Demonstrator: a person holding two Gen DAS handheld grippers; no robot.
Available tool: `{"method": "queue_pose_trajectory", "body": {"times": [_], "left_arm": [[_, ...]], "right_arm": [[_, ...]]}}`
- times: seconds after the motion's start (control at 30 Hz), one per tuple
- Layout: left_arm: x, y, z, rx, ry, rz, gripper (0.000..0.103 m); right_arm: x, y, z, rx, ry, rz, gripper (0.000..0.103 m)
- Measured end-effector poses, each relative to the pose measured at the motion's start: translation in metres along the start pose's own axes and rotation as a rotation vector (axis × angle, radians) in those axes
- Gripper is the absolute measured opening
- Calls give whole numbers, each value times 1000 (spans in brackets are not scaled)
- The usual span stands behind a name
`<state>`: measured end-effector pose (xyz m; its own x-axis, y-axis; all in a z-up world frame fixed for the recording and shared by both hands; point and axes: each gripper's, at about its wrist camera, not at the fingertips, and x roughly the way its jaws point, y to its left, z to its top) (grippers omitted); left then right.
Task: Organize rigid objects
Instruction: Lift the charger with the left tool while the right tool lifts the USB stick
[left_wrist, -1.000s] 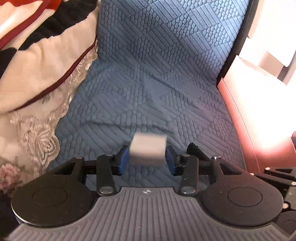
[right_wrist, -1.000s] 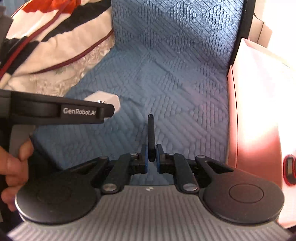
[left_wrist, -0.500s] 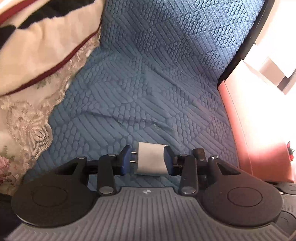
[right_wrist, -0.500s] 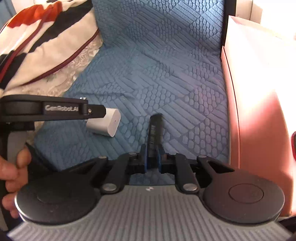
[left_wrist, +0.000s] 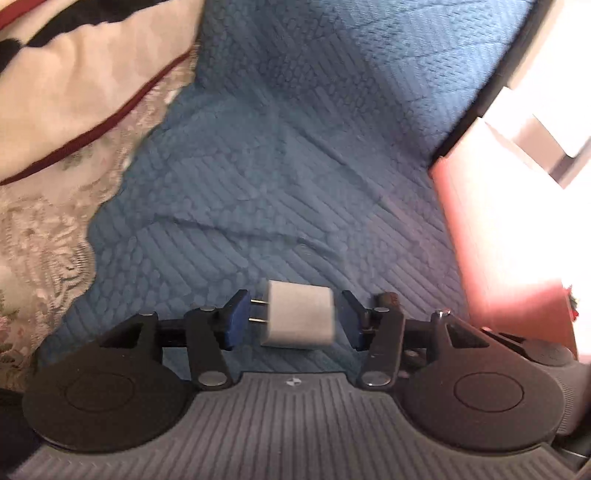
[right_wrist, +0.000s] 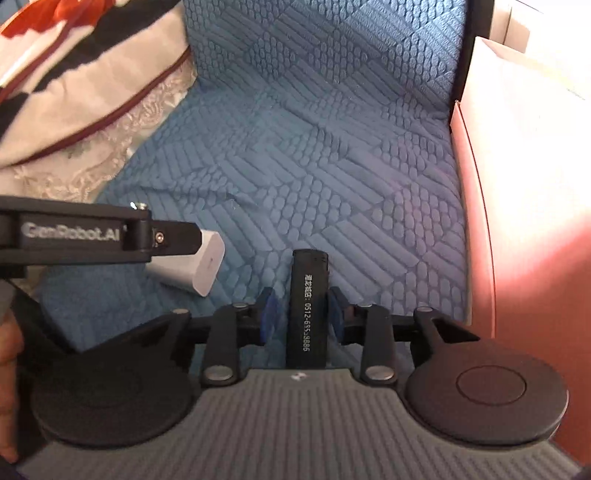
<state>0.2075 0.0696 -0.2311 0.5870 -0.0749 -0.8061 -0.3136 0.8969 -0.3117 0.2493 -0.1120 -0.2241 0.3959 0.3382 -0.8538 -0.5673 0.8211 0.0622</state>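
My left gripper (left_wrist: 290, 319) jaws just opening, white charger (left_wrist: 300, 319) loose between pads on blue cover (left_wrist: 295, 166). My right gripper (right_wrist: 301, 317) just opening, black lighter (right_wrist: 308, 306) lying free between.

Lighter (right_wrist: 307, 306) near end hidden; blanket (left_wrist: 74, 92) blurred

1. A blue quilted cushion (right_wrist: 332, 155) with an embossed scale-and-stripe pattern carried the things.
2. A white plug adapter (left_wrist: 300, 319) lay on it, prongs pointing left.
3. A black lighter (right_wrist: 307, 306) with white print lay flat just beside it.
4. A striped, lace-edged blanket (left_wrist: 74, 110) covered its left side.
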Motion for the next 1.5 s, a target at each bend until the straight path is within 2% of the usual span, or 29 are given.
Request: {"method": "queue_pose_trajectory", "body": {"times": [0.17,0.33,0.43,0.67,0.87,0.9,0.93,1.5], "left_arm": [[2,-6,-4,42,12,0,58],[5,-10,-3,86,16,68,59],[9,-12,-3,112,19,102,61],[12,-10,-3,130,4,119,63],[12,-10,-2,106,-9,116,62],[11,-10,-1,102,-15,111,59],[9,-10,-1,95,-22,96,50],[-7,-9,10,48,-59,18,50]], "right_arm": [[-4,-4,2,19,-4,-8,27],[-16,-10,3,47,-33,-1,27],[-16,-12,1,49,-16,2,27],[-16,-22,-1,118,5,37,27],[-29,-28,1,138,-45,63,27],[-30,-28,1,138,-50,62,27],[-30,-29,2,138,-52,62,27],[-41,-28,3,125,-70,12,26]]}}
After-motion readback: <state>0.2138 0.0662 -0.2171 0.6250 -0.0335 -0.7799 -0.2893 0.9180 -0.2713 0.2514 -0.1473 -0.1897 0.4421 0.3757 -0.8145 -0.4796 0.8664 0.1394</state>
